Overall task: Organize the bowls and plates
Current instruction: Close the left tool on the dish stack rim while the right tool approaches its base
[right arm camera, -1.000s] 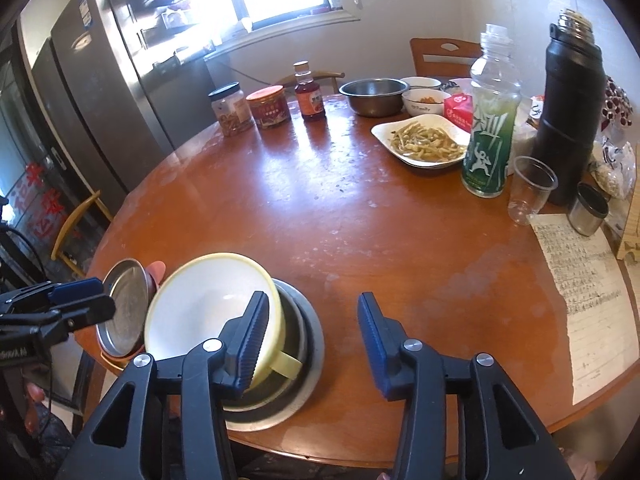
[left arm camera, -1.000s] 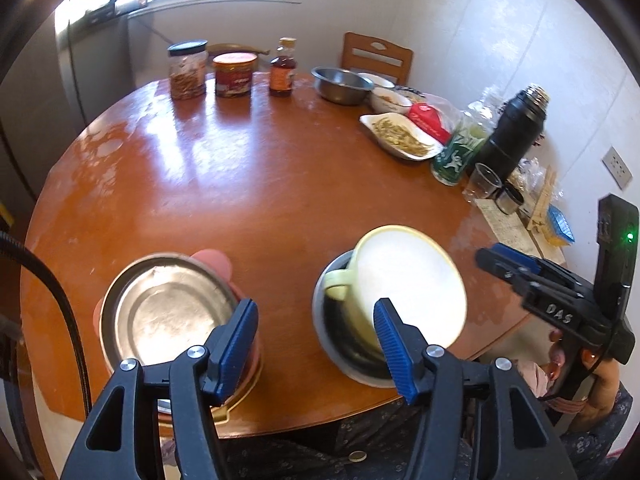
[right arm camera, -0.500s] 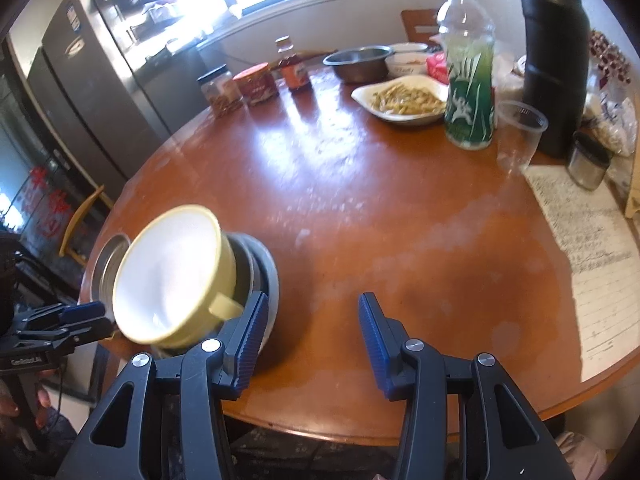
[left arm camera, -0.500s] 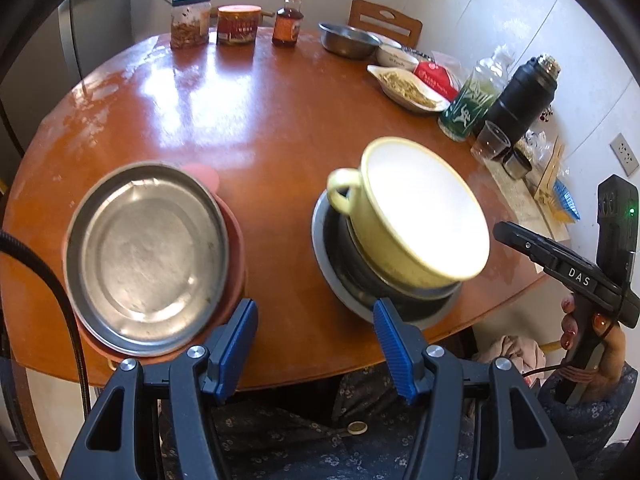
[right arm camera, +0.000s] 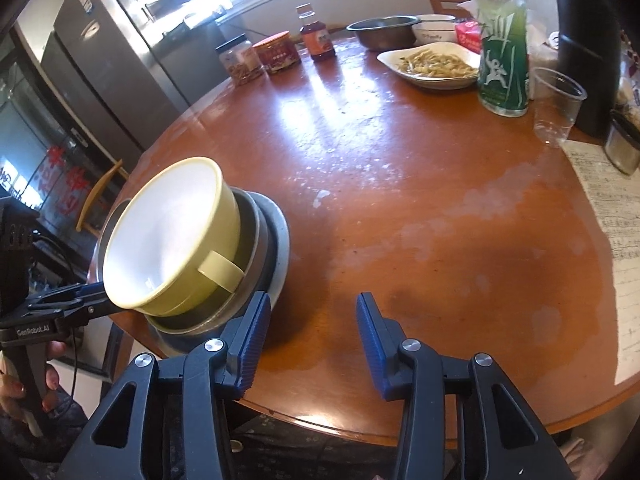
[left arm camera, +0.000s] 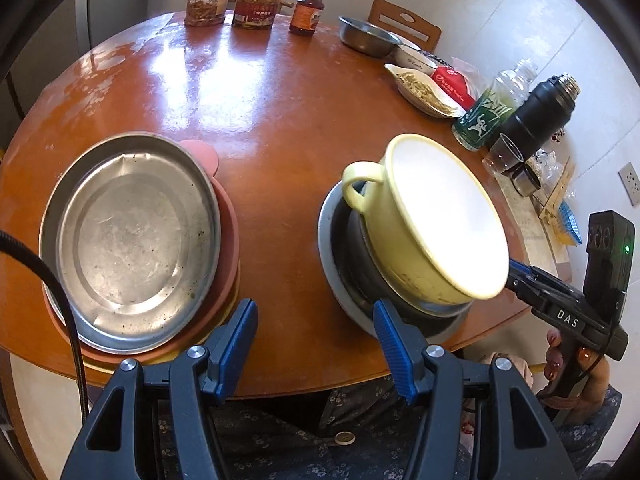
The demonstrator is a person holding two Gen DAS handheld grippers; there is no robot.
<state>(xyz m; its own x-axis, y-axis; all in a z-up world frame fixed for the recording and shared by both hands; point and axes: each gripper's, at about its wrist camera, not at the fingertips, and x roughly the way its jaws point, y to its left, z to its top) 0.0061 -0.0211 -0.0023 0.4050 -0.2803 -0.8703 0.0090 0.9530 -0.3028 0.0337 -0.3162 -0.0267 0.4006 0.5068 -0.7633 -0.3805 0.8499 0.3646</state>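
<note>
A pale yellow bowl (left arm camera: 436, 220) with a handle leans tilted inside a metal bowl (left arm camera: 360, 276) on a grey plate (left arm camera: 326, 232), near the table's front edge. To its left a dented metal plate (left arm camera: 128, 240) rests on a pink plate (left arm camera: 228, 220). My left gripper (left arm camera: 316, 320) hovers open over the gap between the two stacks, holding nothing. My right gripper (right arm camera: 312, 332) is just right of the yellow bowl (right arm camera: 168, 232); its jaws are closing with nothing between them. In the left wrist view the right gripper (left arm camera: 520, 274) reaches under the bowl's rim.
Along the far side of the round wooden table (left arm camera: 248, 92) stand two jars (left arm camera: 252, 8), a sauce bottle (left arm camera: 306, 8), a steel bowl (left arm camera: 366, 36), a white dish of food (right arm camera: 432, 64), a green bottle (right arm camera: 502, 56), a black flask (left arm camera: 536, 116), a plastic cup (right arm camera: 558, 104) and a sheet of paper (right arm camera: 612, 232).
Both grippers have sunk toward the table's near edge and tipped further downward, so both stacks loom larger. The bowls and plates have not moved.
</note>
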